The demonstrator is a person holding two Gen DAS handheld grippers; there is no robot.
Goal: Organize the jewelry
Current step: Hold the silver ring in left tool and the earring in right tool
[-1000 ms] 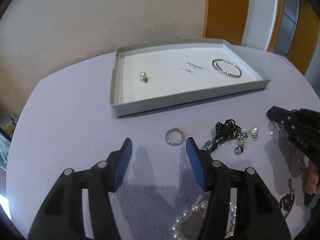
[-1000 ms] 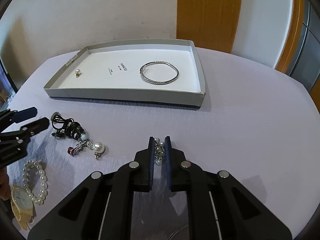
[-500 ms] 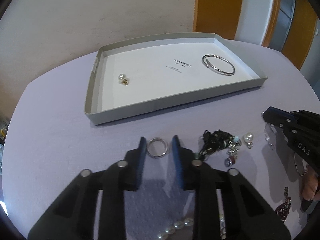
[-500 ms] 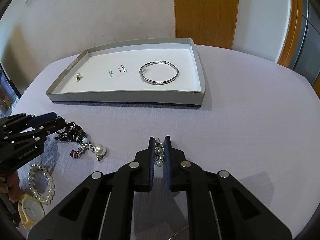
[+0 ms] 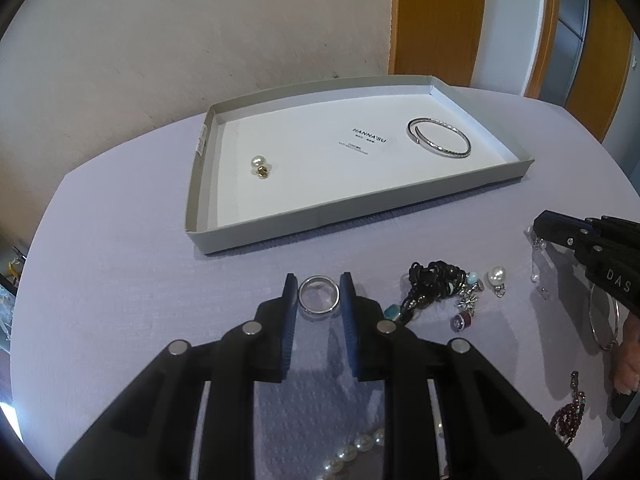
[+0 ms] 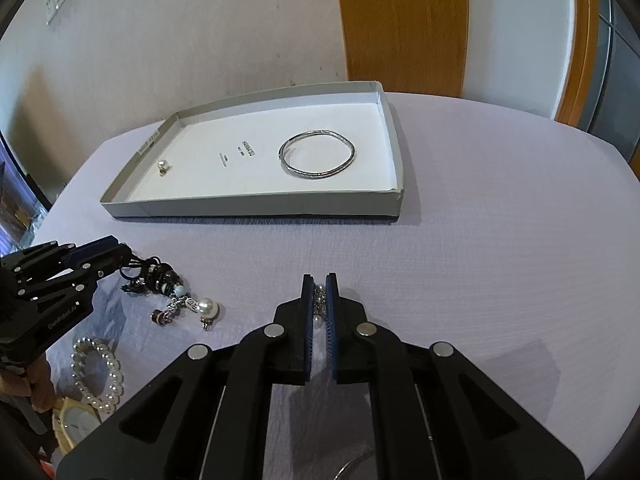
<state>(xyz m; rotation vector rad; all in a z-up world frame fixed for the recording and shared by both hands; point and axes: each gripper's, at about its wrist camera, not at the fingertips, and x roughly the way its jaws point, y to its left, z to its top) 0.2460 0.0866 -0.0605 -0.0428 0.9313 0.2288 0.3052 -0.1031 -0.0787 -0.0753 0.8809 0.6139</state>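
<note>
A silver ring (image 5: 320,313) sits between the blue pads of my left gripper (image 5: 319,280), which is shut on it just above the lilac tablecloth. My right gripper (image 6: 319,280) is shut on a small silver dangling earring with a pearl (image 6: 319,300). In the right wrist view the left gripper (image 6: 116,246) is at the left, beside the loose jewelry. The right gripper (image 5: 540,220) enters the left wrist view from the right. Behind both lies a shallow grey tray (image 5: 360,212) (image 6: 260,208), which holds a silver bangle (image 6: 316,176) and a pearl stud (image 5: 258,165).
Loose pieces lie between the grippers: a black cord charm bracelet (image 5: 436,280), a pearl drop earring (image 5: 496,276), a pearl bracelet (image 6: 98,376), a gold watch (image 6: 76,424), dark red beads (image 5: 568,416) and a thin hoop (image 5: 600,328). A wall stands behind the round table.
My left gripper moved forward around the silver ring and its jaws closed on it. The right gripper stayed shut on the earring and barely moved.
</note>
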